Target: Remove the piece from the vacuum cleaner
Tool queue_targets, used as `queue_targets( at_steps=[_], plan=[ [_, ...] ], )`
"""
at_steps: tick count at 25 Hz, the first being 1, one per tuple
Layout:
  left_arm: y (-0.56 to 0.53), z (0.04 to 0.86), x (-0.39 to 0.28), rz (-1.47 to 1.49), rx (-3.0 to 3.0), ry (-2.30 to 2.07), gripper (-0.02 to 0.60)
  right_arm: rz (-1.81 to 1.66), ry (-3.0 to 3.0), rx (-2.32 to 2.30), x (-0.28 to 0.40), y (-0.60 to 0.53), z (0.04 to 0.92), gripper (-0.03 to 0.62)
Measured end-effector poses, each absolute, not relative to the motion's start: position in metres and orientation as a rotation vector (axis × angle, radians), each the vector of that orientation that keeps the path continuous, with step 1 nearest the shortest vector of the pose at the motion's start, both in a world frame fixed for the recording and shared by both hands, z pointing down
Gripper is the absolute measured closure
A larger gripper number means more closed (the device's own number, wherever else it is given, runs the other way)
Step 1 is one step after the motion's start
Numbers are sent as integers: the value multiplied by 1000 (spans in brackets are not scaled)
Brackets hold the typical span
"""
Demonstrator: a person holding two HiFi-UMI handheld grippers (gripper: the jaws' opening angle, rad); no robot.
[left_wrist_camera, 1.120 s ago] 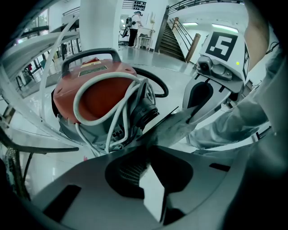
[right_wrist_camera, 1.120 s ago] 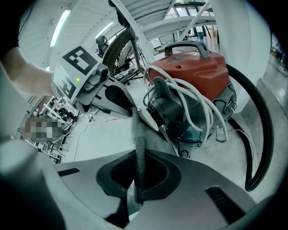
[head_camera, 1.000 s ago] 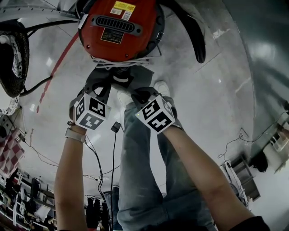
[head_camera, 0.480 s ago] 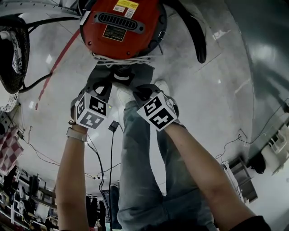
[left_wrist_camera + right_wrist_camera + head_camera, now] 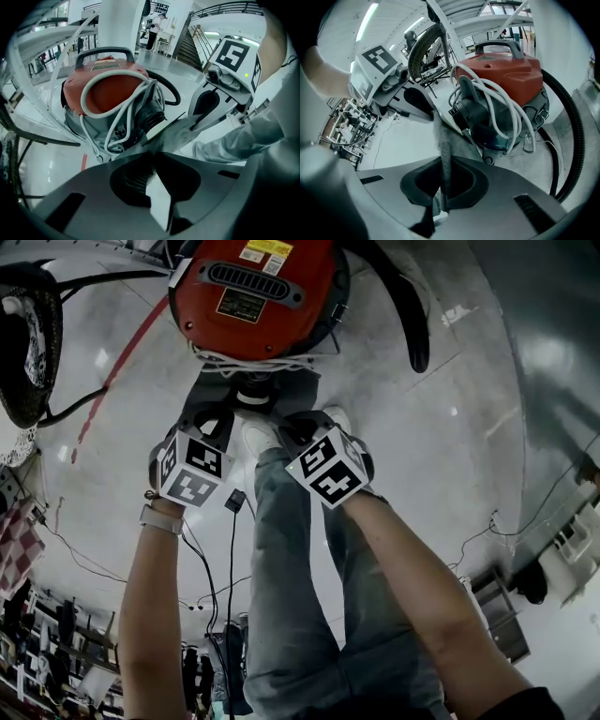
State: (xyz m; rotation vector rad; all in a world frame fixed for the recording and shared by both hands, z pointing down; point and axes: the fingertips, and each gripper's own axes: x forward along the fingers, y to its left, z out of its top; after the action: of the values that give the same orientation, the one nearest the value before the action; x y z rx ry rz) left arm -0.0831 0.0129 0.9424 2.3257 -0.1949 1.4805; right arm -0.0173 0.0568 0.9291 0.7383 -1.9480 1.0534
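A red vacuum cleaner (image 5: 253, 296) stands on the floor with a white cord (image 5: 117, 108) wound round its body. A flat grey piece (image 5: 255, 388) with a pale card face sits at the black ribbed port (image 5: 152, 119) low on the vacuum's near side. My left gripper (image 5: 214, 420) is shut on the piece's left part (image 5: 183, 133). My right gripper (image 5: 292, 432) pinches its other edge (image 5: 443, 136), which runs straight into the closed jaws. Both grippers point steeply down, side by side, close to the vacuum (image 5: 506, 75).
A black hose (image 5: 398, 306) curves off the vacuum to the right. A dark wheel-like object (image 5: 28, 343) stands at the left by a red floor line (image 5: 117, 371). The person's legs and white shoe (image 5: 258, 439) are under the grippers. Thin cables (image 5: 230, 549) trail on the floor.
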Motion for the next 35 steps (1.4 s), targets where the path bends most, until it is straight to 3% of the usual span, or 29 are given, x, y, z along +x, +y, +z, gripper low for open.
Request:
queue_targets(
  at_steps=[35],
  plan=[
    [4, 948, -83, 1570, 2360, -116, 535, 1170, -1958, 693, -46, 75, 930, 556]
  ],
)
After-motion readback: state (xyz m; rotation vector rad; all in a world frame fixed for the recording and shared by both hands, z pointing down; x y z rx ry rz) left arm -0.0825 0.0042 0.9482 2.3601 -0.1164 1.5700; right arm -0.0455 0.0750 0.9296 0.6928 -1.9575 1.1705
